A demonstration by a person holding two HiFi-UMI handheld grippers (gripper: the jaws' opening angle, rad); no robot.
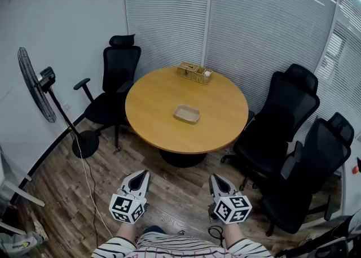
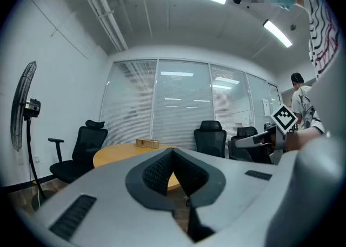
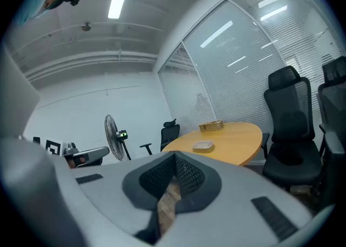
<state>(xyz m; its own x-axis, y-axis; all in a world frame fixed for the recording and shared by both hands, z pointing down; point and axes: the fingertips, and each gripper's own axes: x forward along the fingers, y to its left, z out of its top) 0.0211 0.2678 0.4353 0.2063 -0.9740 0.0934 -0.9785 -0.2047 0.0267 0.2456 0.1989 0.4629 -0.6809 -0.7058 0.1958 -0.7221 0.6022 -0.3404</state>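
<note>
The left gripper (image 1: 140, 175) and right gripper (image 1: 216, 179) are being held clenched and empty over the floor (image 1: 176, 193), well short of the table (image 1: 148, 104), where the tray (image 1: 186, 114) is being left untouched.

Well ahead of the left gripper (image 1: 141, 175) and the right gripper (image 1: 216, 179), the contents of the wicker basket (image 1: 194, 73) are too small to tell. The dark pedestal (image 1: 182, 158) is mostly hidden under the round table (image 1: 158, 132). Behind both grippers, the striped sleeves (image 1: 118, 249) are cut off by the bottom edge.
</note>
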